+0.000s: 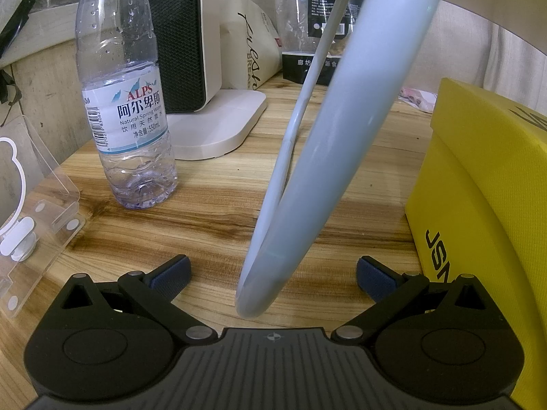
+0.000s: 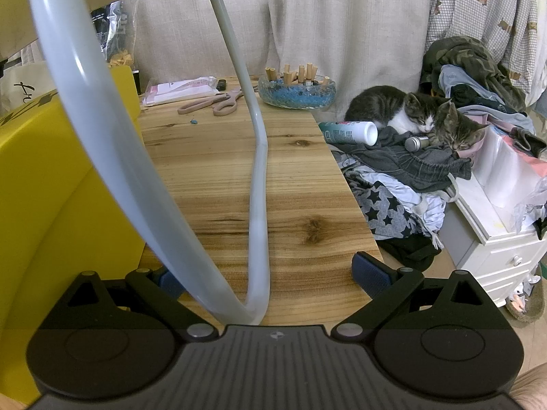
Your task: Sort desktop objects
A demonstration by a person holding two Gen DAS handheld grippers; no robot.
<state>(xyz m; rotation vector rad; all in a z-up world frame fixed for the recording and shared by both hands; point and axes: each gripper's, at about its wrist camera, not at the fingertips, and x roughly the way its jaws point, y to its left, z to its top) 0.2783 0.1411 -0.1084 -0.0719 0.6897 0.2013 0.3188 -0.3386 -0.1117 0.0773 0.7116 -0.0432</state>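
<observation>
My left gripper (image 1: 272, 276) is open above the wooden desk (image 1: 212, 212), with a white lamp ring (image 1: 328, 143) curving down between its fingers without touching them. A clear ALPS water bottle (image 1: 126, 102) stands upright ahead to the left. A yellow box (image 1: 485, 205) fills the right side. My right gripper (image 2: 270, 278) is open too, and the same lamp ring (image 2: 102, 130) and its thin stem (image 2: 258, 171) pass in front of it. Beige scissors (image 2: 213, 102) and a glass ashtray (image 2: 296, 90) with several cigarette butts lie at the desk's far end. The yellow box (image 2: 51, 188) sits to the left.
A cream heater (image 1: 205, 68) stands behind the bottle, with a paper bag (image 1: 249, 51) and dark packages beside it. A clear acrylic stand (image 1: 30, 205) is at the left. Right of the desk edge, two kittens (image 2: 420, 116) lie on a clothes pile by a white drawer unit (image 2: 495, 239).
</observation>
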